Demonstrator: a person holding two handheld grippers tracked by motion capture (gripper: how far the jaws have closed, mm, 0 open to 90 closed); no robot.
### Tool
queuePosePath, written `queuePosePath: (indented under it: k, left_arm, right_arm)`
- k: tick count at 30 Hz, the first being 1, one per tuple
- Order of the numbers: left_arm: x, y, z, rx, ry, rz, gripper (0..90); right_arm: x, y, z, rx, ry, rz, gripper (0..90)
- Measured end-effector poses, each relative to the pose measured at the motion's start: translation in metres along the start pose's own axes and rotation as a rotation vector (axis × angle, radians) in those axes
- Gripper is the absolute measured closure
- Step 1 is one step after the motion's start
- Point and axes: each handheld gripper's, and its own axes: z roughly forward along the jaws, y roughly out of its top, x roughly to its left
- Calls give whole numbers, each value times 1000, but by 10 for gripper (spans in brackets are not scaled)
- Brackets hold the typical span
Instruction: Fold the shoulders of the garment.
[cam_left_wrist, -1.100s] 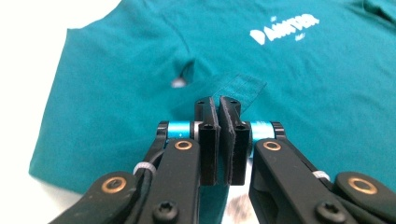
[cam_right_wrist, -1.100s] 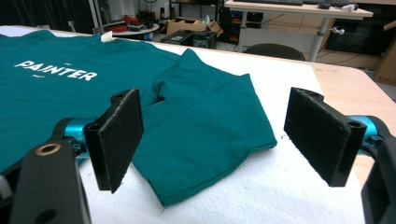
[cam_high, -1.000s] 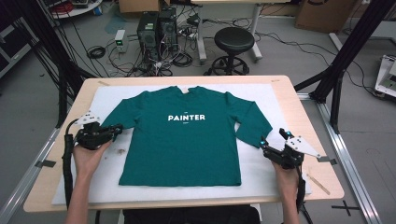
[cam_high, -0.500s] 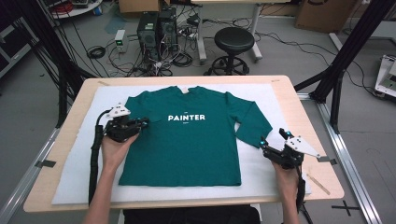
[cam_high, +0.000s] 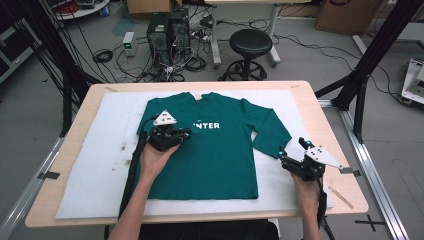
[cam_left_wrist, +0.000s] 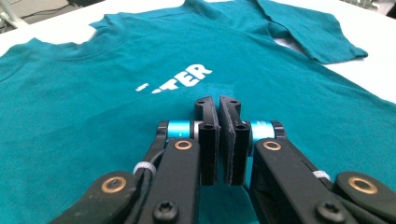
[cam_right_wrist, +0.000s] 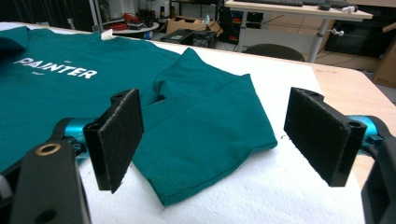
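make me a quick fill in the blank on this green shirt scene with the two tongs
1. The left tongs have their jaws ____ over the green long-sleeved cotton shirt.
2. The right tongs stand ____, facing the shirt's folded sleeve.
3. The shirt lies on a ____ foam sheet covering the wooden table.

Missing words: shut; open; white

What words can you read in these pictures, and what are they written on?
"PAINTER" in white letters on the chest of the green shirt, read whole in the right gripper view.
The tiny white marks above and below that word are too small to read.
The label at the shirt's collar is too blurred to read.
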Motion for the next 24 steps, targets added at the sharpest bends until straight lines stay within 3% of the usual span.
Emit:
queuePosePath:
  k: [9, 16, 24]
  left_arm:
    - [-15, 2, 22, 23, -60, 11, 859]
    - [-23, 5, 30, 4, -102, 5, 858]
    - [-32, 6, 38, 16, -132, 21, 857]
  right_arm:
    - [0, 0, 0, 0, 1, 2, 201]
    - [0, 0, 0, 0, 3, 4, 201]
    - [0, 0, 0, -1, 2, 1, 201]
